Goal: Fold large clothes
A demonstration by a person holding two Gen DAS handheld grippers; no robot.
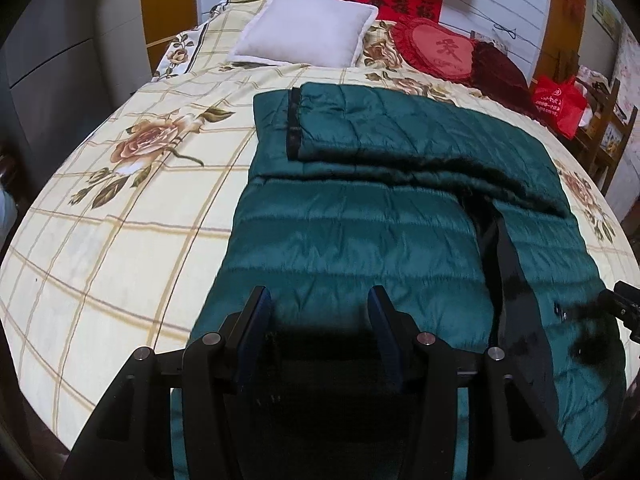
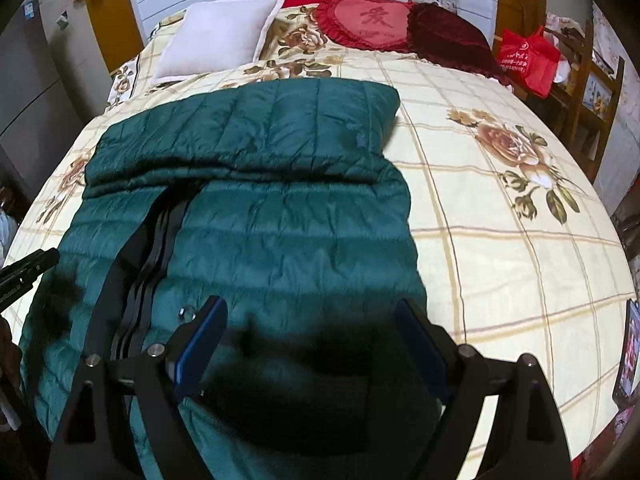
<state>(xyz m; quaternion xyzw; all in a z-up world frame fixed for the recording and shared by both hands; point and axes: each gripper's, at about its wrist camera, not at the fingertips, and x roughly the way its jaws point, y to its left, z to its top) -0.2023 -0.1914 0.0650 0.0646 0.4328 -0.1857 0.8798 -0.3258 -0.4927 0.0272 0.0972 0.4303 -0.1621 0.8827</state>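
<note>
Both tongs — left, right — gaped empty above the green quilted jacket; best gripped at hem corners, lifted evenly toward the folded sleeve.

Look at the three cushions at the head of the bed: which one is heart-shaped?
The red frilled cushion in the middle, bearing a Chinese character. The white pillow is square and plain; the dark maroon cushion beside it shows no heart outline.

Left tongs and right tongs, both spread wide, empty.
</note>
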